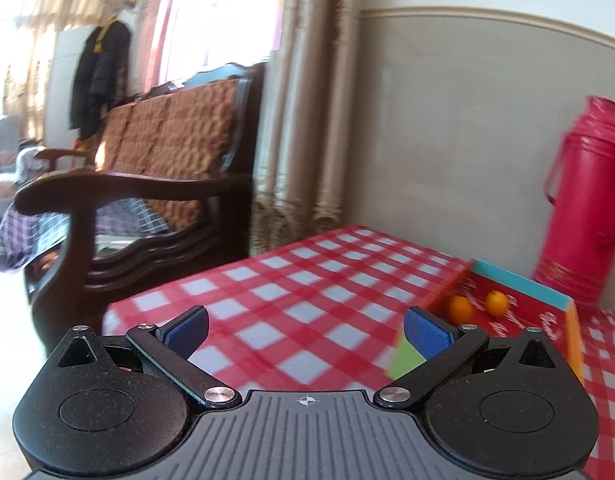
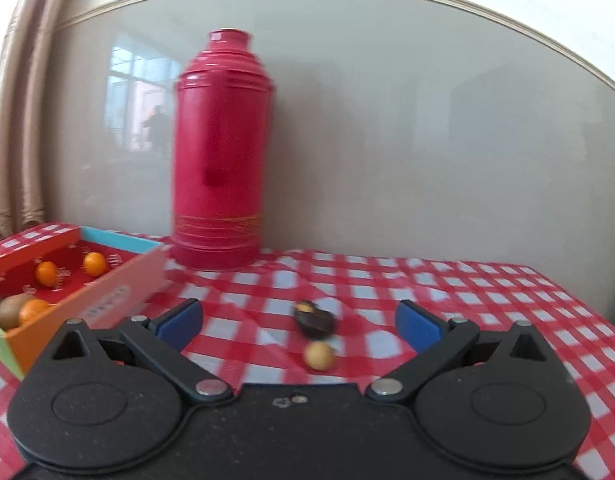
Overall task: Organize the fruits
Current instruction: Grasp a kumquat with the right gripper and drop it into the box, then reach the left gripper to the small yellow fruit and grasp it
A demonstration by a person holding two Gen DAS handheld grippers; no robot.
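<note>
Both grippers hang spread and empty over a red-checked tabletop (image 2: pixel 447 280). Ahead of the right gripper (image 2: pixel 298 320), a small yellow fruit (image 2: pixel 318 355) lies on the cloth just beside a dark, shrivelled fruit (image 2: pixel 313 320), both apart from the shallow cardboard box (image 2: pixel 119 288). Inside the box rest three oranges (image 2: pixel 46 273) and a kiwi (image 2: pixel 11 311). A red thermos (image 2: pixel 221 152) stands upright behind the box, against the wall. The left gripper (image 1: pixel 306 330) faces the box's other side.
</note>
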